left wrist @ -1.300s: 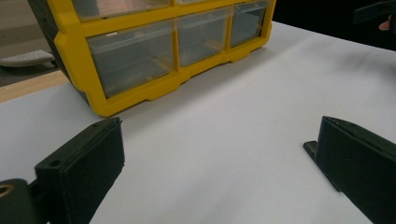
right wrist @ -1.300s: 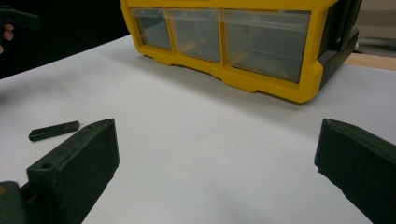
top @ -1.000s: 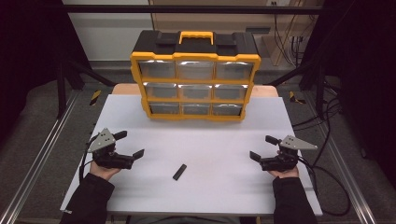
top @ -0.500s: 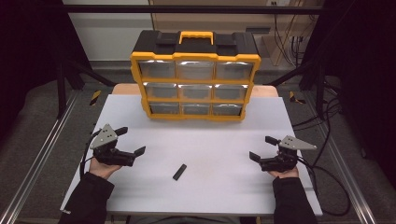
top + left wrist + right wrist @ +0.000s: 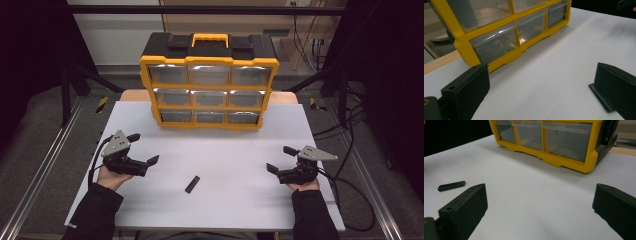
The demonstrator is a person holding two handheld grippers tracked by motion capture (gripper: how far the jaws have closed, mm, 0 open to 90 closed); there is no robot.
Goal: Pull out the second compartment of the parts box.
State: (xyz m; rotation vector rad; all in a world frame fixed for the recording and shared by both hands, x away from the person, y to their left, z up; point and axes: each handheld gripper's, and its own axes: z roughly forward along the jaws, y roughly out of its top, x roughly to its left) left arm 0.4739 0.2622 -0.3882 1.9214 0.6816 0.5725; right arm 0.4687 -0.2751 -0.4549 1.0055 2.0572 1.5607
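Low in the middle of the high view lies the small black bar (image 5: 192, 184), flat on the white table (image 5: 225, 210), and nothing touches it. I take this bar as the thing to pick up. I see it again at the left edge of the right gripper view (image 5: 451, 186), past my own jaw. My left gripper (image 5: 141, 150) sits at the lower left of the high view, with its jaws spread wide and nothing between them. A second ago its hand sat a bit lower and closer to the bottom edge; now it has moved up and turned, so its jaws look more toward the yellow drawer box (image 5: 209, 85). In the left gripper view I see that box's bottom drawers (image 5: 524, 27) close ahead at the upper left. My right gripper (image 5: 280, 160) is at the lower right of the high view, jaws spread and empty too, and it has stayed almost where it was. The box stands at the top middle of the table, and all its clear drawers look shut. I think the small move means I am just getting started. Neither gripper is near the bar yet, so no grab has begun. I guess the left one will go for a drawer or the bar.
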